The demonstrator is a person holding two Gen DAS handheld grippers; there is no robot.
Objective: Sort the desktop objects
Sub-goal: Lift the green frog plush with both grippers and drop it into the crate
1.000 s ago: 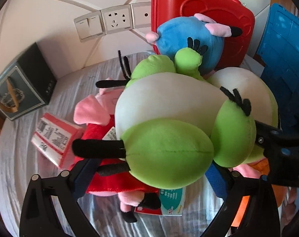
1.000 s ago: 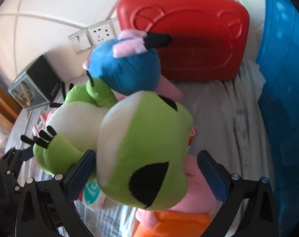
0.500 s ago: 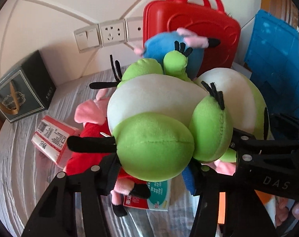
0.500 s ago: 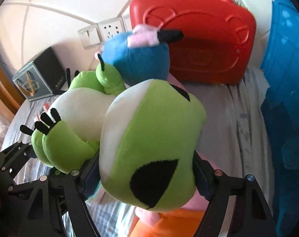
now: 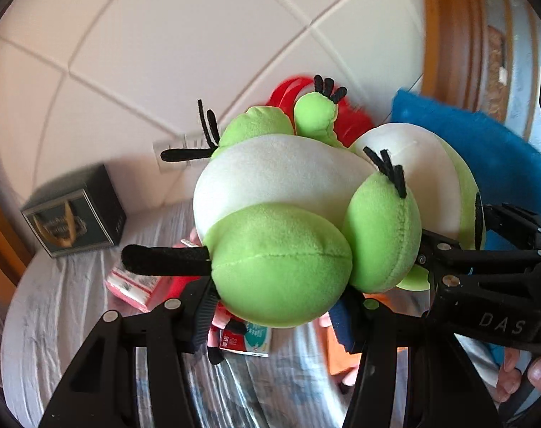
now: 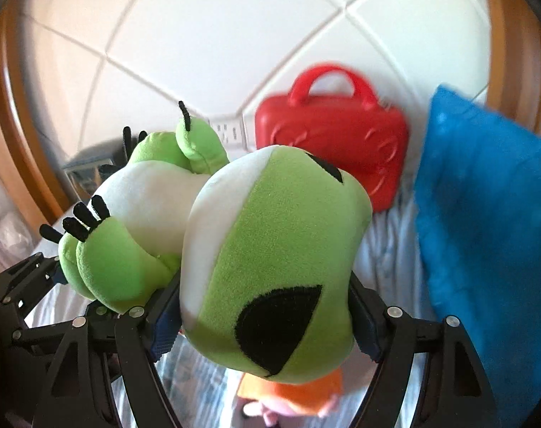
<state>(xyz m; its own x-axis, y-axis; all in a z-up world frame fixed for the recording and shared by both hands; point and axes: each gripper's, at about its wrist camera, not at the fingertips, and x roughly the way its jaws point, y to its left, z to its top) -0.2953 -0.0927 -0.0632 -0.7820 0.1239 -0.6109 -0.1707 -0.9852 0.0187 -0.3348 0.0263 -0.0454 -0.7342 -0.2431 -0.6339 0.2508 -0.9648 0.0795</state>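
Observation:
A green and white plush toy (image 5: 281, 264) with black claws hangs in the air above the cloth-covered table (image 5: 56, 321). My left gripper (image 5: 274, 314) is shut on one of its round green feet. The plush's head (image 6: 277, 249), with black eye patches, fills the right wrist view, and my right gripper (image 6: 265, 324) is shut on it, pads pressed into both sides. Each gripper shows at the edge of the other's view: the right one (image 5: 484, 260) and the left one (image 6: 38, 285).
A red carry case (image 6: 331, 149) stands against the tiled wall beside a blue crate (image 6: 484, 232). Below lie an orange-clad pink plush (image 6: 295, 392), a red plush (image 5: 177, 285), a pink box (image 5: 135, 285) and a card packet (image 5: 249, 342). A dark box (image 5: 74, 217) sits at the back left.
Both grippers closed on the green plush and raised it off the pile. The table's objects have dropped lower in both views, and the blue plush is out of sight.

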